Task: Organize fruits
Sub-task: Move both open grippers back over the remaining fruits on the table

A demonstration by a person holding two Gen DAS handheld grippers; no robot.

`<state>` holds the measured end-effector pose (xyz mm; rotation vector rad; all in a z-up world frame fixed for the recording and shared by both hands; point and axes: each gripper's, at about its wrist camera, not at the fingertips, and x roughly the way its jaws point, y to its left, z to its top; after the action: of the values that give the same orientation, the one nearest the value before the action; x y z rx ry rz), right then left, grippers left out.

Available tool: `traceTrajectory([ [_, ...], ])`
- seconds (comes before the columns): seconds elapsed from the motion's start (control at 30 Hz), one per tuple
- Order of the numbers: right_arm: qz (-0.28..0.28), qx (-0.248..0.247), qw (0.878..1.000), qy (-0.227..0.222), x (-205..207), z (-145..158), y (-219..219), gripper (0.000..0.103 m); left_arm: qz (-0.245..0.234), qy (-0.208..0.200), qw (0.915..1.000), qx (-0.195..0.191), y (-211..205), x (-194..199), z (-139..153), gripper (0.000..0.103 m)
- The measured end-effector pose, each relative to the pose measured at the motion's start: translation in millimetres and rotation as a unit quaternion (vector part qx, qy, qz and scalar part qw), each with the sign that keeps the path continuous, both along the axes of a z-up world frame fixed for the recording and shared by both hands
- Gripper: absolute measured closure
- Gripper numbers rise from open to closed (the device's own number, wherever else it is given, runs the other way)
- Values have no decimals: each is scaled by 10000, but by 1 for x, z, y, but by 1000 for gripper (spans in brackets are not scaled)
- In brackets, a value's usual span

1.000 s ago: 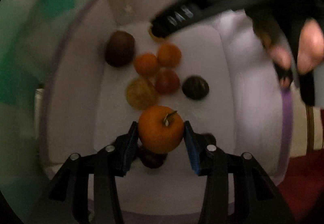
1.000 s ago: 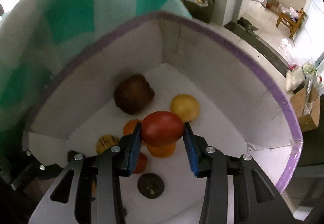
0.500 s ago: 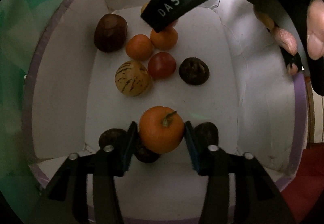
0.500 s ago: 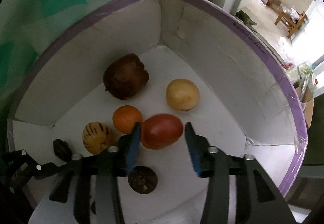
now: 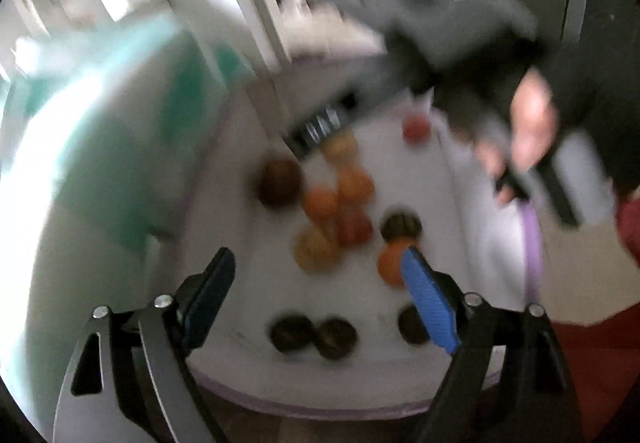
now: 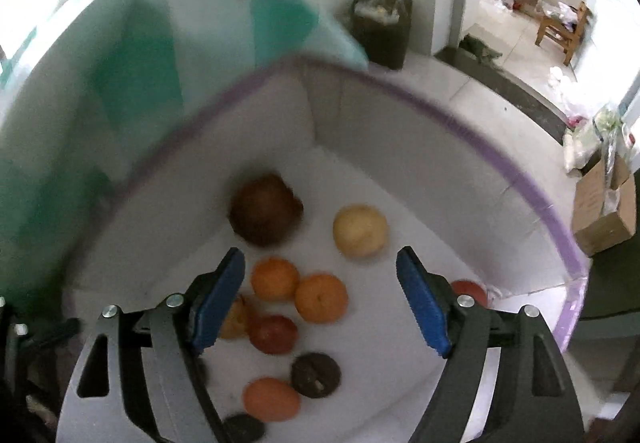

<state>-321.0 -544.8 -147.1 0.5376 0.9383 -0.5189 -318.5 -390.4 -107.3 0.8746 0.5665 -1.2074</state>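
- The white box [image 6: 440, 179] with its purple rim holds all the fruit; its high walls stop round pieces rolling off, which I judge is why everything is gathered inside it.
- My right gripper [image 6: 320, 295] hangs over the box floor, jaws opening wide and gripping nothing; a red fruit [image 6: 470, 289] lies loose at 3 o'clock of it, partly behind my right finger.
- My left gripper [image 5: 316, 295] is likewise opening and empty; an orange fruit [image 5: 390, 263] sits free on the floor at 2 o'clock, just behind the blue pad.
- The brown fruit [image 6: 266, 209] rests near the far corner at 11 o'clock, the yellow one [image 6: 360, 231] at 1 o'clock.
- The right view shows these sharply; the blurred left view alone shows my hand [image 5: 528, 131] on the other handle.
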Motion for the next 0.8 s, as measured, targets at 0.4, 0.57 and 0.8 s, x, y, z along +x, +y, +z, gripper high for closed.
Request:
traceTrajectory([
  [0.4,244,-101,9703,-2405,-13,102,35,16,3071,-524,9092,-2762,165,146,179,2],
  [0.57,1068,-103,9628,-2481,27,127,87,16,4490,-320,8422,-2967,280,224,196,2],
  [0.8,2463,-639,9430,-2146,106,170,193,16,5944,-447,7384,-3152,414,286,188,2],
])
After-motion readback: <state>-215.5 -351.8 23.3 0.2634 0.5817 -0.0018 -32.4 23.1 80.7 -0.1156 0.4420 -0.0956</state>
